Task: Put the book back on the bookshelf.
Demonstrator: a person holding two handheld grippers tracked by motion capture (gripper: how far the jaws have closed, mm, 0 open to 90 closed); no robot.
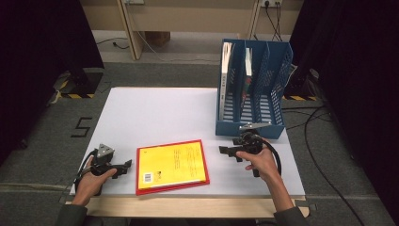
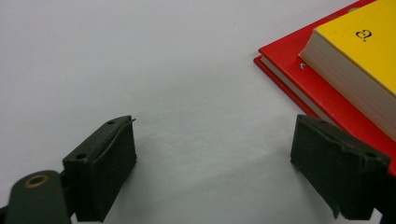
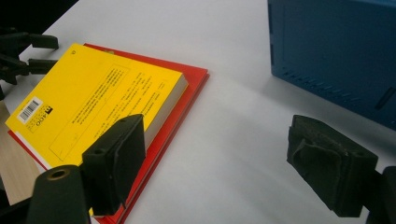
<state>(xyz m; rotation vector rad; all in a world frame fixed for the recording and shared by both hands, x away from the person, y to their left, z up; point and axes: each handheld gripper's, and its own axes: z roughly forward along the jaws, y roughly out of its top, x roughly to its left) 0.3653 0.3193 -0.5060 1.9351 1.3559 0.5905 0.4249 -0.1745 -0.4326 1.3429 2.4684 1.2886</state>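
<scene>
Jaws up close: in both gripper views we see two black padded jaws standing apart, nothing between them but bare table (image 1: pixel 155 110).
Left gripper (image 1: pixel 126 165): open, empty, resting low on the white surface; its tips point toward the books.
Right gripper (image 1: pixel 225 151): open, empty, held just above the table; tips also point toward the books, with the file rack right behind the hand.
Books: yellow book (image 1: pixel 172 165) lies flat on top of a larger red book (image 1: pixel 203 160); the pair sits between our two grippers, near the table's front edge.
Key relation: from the left gripper the stack lies just ahead, its near corner beside one jaw in the left gripper view (image 2: pixel 346 91). From the right gripper it lies ahead and a little off to one side, with a strip of bare table between (image 3: pixel 93 100).
Nearer hand: we judge the left one closer to the stack; the right has a gap to close.
Long axis: nearly square from above, so we can't call it firmly; the stack sits slightly skewed to the table edge.
Look of the yellow book: thick, pale page block, printed text box and barcode on the cover.
Look of the red book: thin, wider, showing as a red border around the yellow one.
File rack (image 1: pixel 277 75): blue, slotted, upright; two books already stand in its left slots, right slot looks free.
</scene>
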